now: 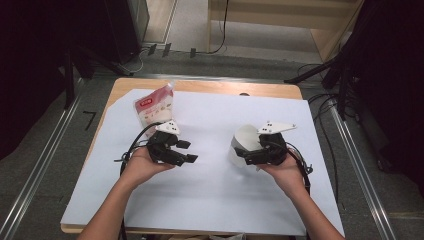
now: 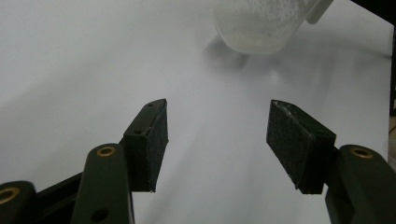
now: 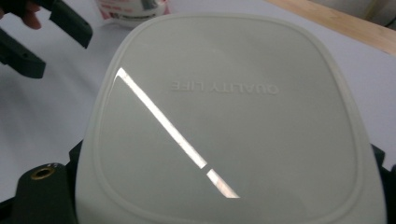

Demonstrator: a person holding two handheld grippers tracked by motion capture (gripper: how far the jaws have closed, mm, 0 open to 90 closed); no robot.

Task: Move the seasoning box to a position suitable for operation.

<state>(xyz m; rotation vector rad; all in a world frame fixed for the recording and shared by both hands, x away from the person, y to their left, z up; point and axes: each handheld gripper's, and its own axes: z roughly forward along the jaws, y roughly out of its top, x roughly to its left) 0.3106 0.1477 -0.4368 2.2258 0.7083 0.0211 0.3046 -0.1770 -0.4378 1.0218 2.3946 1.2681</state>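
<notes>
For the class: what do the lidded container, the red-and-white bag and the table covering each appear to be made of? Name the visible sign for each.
Container: likely plastic; frosted translucent body, smooth glossy off-white lid with moulded lettering and a sharp light streak.
Bag: probably thin plastic film; crinkled, printed.
Covering: looks like matte white paper or board over a wooden table.

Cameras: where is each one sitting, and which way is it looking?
High view: above the person's side, looking forward and down at the table; both forearms, left gripper and right gripper show.
Left gripper view: on the left gripper, looking past its open jaws at the frosted container.
Right gripper view: on the right gripper, facing the container's lid.
Shared: high and right gripper views both show the red-and-white bag.
</notes>
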